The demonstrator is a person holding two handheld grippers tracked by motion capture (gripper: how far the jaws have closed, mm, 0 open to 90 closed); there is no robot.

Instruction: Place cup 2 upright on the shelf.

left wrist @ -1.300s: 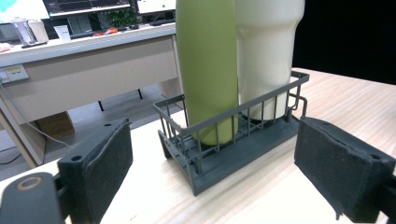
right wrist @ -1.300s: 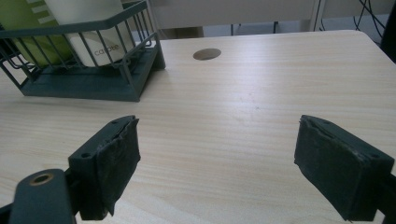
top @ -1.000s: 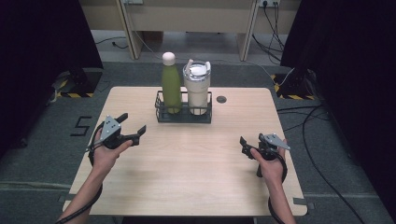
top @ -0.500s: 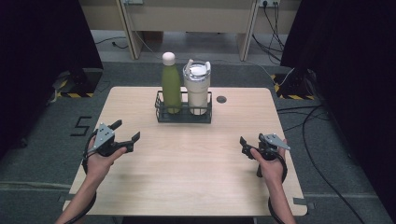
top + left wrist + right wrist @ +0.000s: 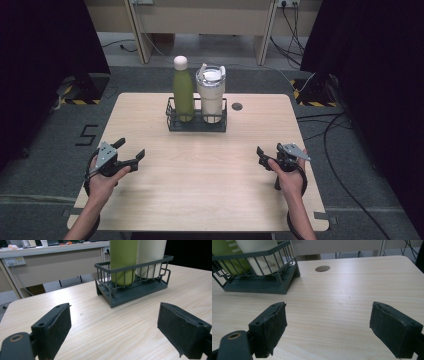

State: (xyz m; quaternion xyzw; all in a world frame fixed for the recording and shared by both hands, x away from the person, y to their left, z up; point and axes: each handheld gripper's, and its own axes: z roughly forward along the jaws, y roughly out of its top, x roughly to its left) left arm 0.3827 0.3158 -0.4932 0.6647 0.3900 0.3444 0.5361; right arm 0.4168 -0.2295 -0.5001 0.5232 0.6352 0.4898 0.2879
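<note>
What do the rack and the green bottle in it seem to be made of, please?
The rack looks like dark coated metal wire: thin welded bars, matte grey. The green bottle has a matte, even coat, probably painted steel, though plastic is possible.

Your high view is evenly lit from overhead: the pale table (image 5: 200, 175) is bright, while black curtains at 9 and 3 o'clock swallow all detail. Shadows under the wire rack (image 5: 196, 122) stay soft and short. In your gripper views the near pads (image 5: 183, 333) look slightly soft and the wood shows mild sheen.
</note>
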